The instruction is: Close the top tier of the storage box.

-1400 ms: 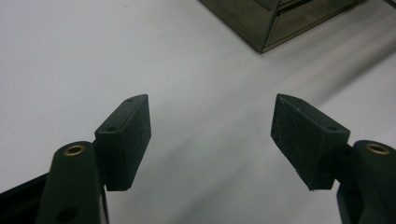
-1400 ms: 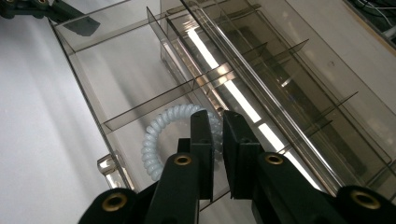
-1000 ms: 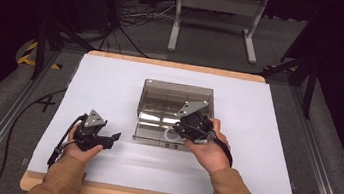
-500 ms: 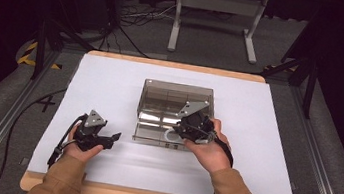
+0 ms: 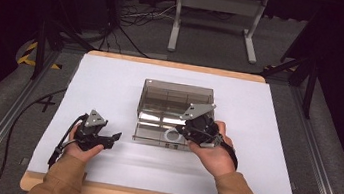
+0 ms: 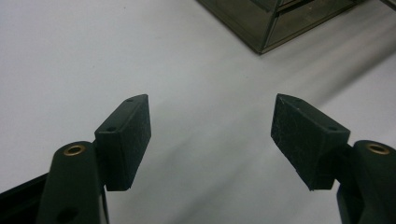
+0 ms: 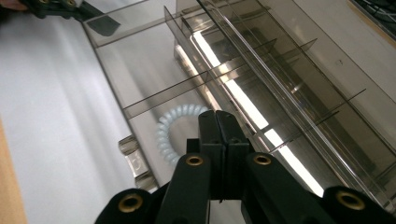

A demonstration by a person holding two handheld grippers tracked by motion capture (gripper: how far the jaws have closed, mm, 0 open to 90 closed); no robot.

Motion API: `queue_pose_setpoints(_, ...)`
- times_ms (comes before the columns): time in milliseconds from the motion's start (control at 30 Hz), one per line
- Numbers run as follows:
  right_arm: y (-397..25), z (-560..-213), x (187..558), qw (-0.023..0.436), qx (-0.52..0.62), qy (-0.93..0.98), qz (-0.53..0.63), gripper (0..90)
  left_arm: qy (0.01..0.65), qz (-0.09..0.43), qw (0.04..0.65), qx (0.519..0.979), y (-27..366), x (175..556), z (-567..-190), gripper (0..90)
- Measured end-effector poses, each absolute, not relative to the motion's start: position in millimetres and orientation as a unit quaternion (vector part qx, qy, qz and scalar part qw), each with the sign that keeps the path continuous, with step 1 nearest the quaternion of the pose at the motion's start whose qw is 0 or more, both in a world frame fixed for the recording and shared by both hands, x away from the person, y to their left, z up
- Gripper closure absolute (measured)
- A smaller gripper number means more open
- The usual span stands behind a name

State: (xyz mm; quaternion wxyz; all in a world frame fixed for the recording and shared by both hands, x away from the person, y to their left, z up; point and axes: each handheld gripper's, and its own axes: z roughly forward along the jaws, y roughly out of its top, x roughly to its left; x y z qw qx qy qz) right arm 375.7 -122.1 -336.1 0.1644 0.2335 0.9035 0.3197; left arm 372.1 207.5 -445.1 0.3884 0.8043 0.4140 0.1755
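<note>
Nothing much has shifted over the last second: both my hands sit where they were, the left gripper [image 5: 113,136] low on the white table cover [image 5: 265,139] and the right gripper [image 5: 182,129] at the front of the smoky clear drawer box [image 5: 177,90]. My right jaws are pressed flat together with nothing between them, poised just above the pulled-out drawer [image 7: 140,95]. A pale coiled hair tie [image 7: 173,126] lies on the drawer floor, in the front compartment near the handle [image 7: 135,161], partly behind my jaw tips. My left jaws stand wide apart over bare cover, well short of the box corner [image 6: 261,44]. I judge the tie is now placed and released, so the step in hand is pulling my right gripper clear. Next comes closing the drawer, which calls for a straight, even push on its front so it slides in without jamming
</note>
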Motion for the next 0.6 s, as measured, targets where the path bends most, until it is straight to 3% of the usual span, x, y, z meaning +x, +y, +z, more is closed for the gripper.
queue_pose_setpoints(600, -130.7, -332.1, 352.3, 0.150, 0.209, 0.899, 0.354, 90.0, 0.411, 0.173, 0.390, 0.806, 204.8, 374.3, -444.9, 29.6)
